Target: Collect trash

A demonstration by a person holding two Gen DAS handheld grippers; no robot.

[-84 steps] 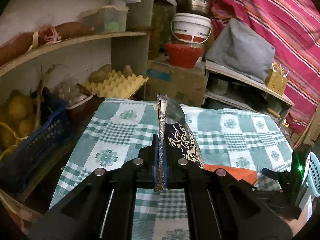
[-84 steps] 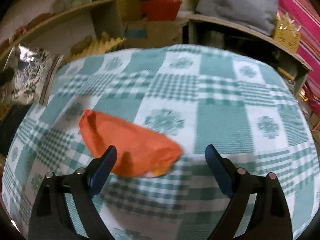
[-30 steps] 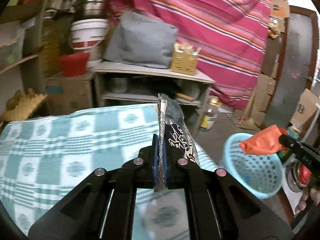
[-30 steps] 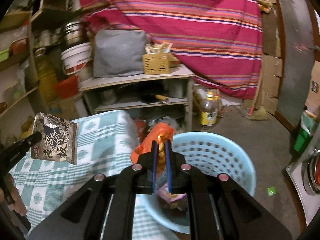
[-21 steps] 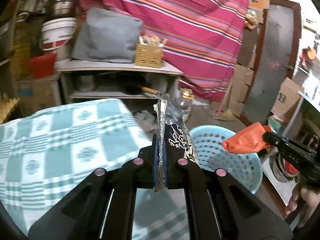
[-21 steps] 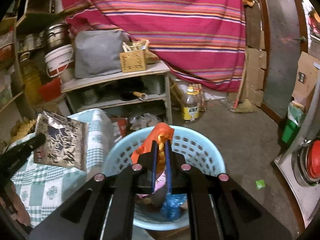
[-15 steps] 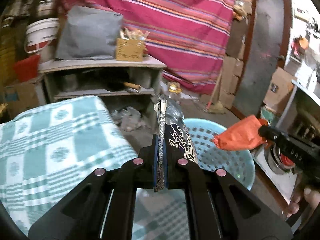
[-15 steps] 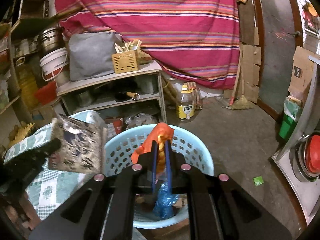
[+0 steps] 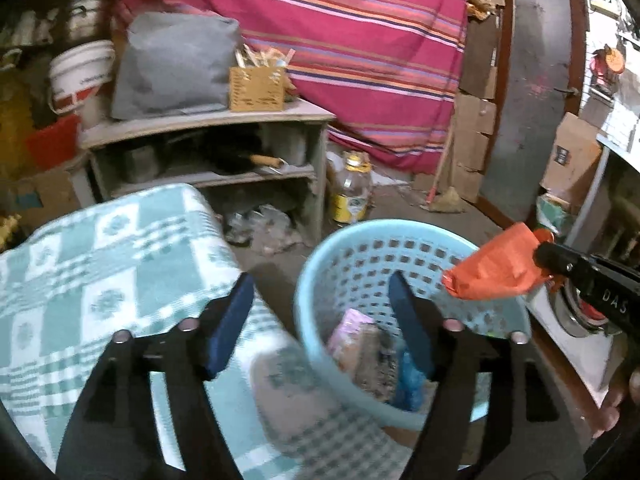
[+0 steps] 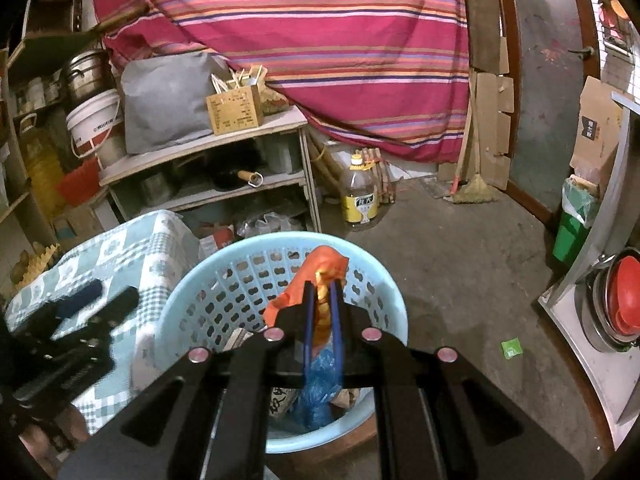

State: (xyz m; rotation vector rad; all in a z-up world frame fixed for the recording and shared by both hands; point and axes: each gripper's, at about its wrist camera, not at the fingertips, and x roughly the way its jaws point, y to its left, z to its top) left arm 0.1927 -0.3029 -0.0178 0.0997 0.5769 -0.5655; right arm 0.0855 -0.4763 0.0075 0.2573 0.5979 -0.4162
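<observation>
A light blue plastic basket (image 9: 360, 236) stands on the floor beside the table; it also shows in the right wrist view (image 10: 384, 276). It holds several wrappers, among them a dark patterned snack packet (image 9: 376, 364) and a blue one (image 10: 318, 384). My left gripper (image 9: 320, 320) is open and empty, over the table edge and the basket's near rim. My right gripper (image 10: 321, 296) is shut on an orange wrapper (image 10: 324, 264) and holds it above the basket; the wrapper shows at the right of the left wrist view (image 9: 496, 268).
The table with a green checked cloth (image 9: 100, 264) lies left of the basket. Behind are a wooden shelf unit (image 10: 208, 160), an oil bottle (image 10: 360, 192), a striped red curtain (image 10: 320, 40) and a broom (image 10: 472, 192). A green bin (image 10: 572, 232) stands right.
My left gripper has opened and the dark patterned packet has dropped into the basket. Both grippers swung right from the table to the basket; the right one still holds the orange wrapper.
</observation>
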